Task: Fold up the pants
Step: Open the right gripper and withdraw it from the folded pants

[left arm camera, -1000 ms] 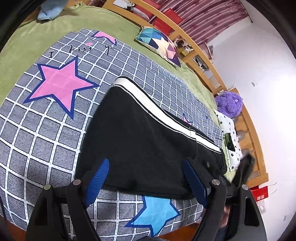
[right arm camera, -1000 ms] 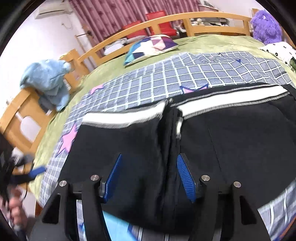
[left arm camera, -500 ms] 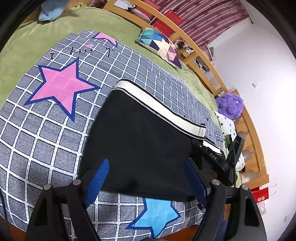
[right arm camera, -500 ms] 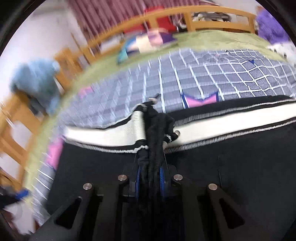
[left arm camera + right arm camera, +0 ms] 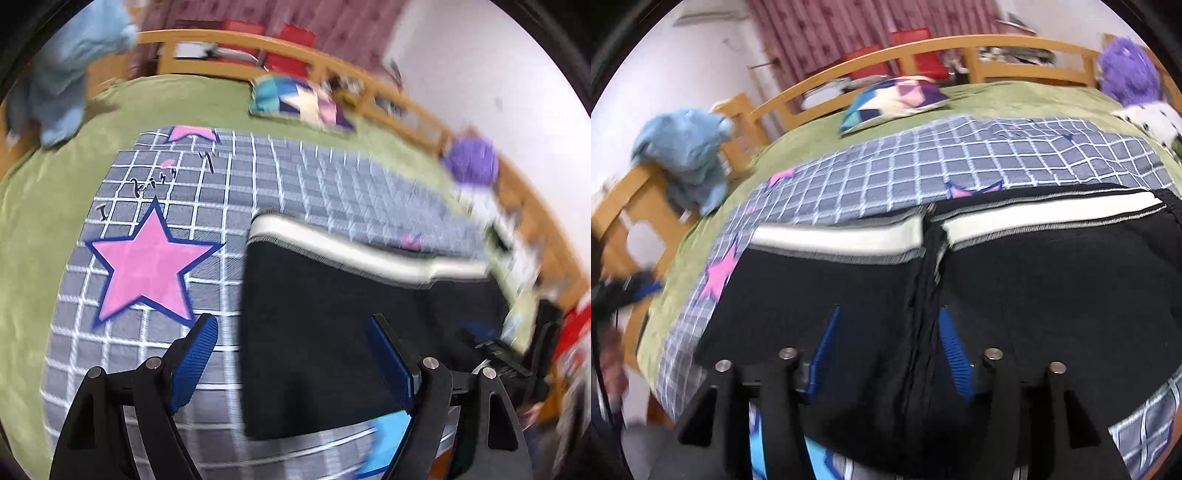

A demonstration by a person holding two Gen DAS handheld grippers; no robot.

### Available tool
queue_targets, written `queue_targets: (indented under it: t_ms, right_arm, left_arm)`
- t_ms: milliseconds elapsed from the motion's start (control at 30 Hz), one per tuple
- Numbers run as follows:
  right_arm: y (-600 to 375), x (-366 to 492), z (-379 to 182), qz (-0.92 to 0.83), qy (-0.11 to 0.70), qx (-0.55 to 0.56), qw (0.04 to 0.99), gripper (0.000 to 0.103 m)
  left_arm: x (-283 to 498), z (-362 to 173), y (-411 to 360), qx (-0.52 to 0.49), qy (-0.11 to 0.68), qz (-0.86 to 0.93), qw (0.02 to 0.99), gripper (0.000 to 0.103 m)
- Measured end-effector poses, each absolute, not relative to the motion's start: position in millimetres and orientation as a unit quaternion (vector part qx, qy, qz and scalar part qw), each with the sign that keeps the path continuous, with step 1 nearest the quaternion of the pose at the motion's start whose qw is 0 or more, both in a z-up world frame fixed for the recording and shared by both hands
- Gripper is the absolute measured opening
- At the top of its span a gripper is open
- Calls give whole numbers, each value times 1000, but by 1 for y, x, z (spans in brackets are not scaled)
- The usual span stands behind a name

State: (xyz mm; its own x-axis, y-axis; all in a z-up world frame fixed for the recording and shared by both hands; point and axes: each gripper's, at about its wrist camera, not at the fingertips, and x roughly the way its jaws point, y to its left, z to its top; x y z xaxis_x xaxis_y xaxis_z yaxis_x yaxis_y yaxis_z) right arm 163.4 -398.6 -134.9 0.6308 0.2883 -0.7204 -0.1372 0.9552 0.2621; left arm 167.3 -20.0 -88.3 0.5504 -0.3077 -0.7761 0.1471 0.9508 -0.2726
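Pants (image 5: 1015, 295), black with a white side stripe, lie flat on a grey checked blanket (image 5: 923, 166) on the bed, directly under and ahead of the right tool (image 5: 886, 347). A bunched ridge of black cloth runs from between that tool's blue pads away toward the stripe, which shows a break where the ridge meets it. The right tool's jaws have just been opening; its pads now stand apart on either side of the ridge and do not press on it, so the cloth is released.

From the left wrist view the pants (image 5: 351, 332) sit ahead and to the right of the left tool (image 5: 291, 354), whose jaws are spread wide with nothing gripped. Its left pad hangs over the blanket (image 5: 258, 177); its right pad hangs over the black cloth. The pants' near left edge falls between the two pads. A pink star (image 5: 147, 266) printed on the blanket lies ahead and left of this tool, and a blue star (image 5: 388, 439) shows at the near edge under its right finger. The right tool (image 5: 506, 354) appears blurred at the far right of this view.

Farther off, a patterned cushion (image 5: 894, 99) rests on the green bed cover (image 5: 820, 140) beyond the blanket. A purple plush toy (image 5: 1126, 74) sits far right by the wooden bed rail (image 5: 960, 46), and a light blue plush toy (image 5: 687, 147) sits on the rail to the far left.
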Motion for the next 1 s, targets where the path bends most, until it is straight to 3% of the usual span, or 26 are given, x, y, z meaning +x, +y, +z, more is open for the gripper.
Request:
queue_targets:
  t_ms: [133, 300, 533, 667, 1000]
  right_arm:
    - [-395, 155, -185, 110, 467, 77, 874, 55]
    - [-398, 144, -174, 125, 436, 78, 888, 55]
    - [-478, 125, -151, 40, 385, 149, 910, 55]
    - [-551, 103, -146, -76, 342, 198, 915, 61]
    - [-637, 134, -190, -140, 362, 246, 888, 63]
  left_arm:
    - [166, -128, -27, 3, 472, -122, 873, 81]
    - [156, -177, -34, 13, 502, -130, 855, 82]
    - [177, -161, -14, -47, 481, -157, 861, 80]
    - [204, -159, -14, -77, 482, -168, 857, 80]
    - [252, -192, -32, -96, 503, -177, 840, 80]
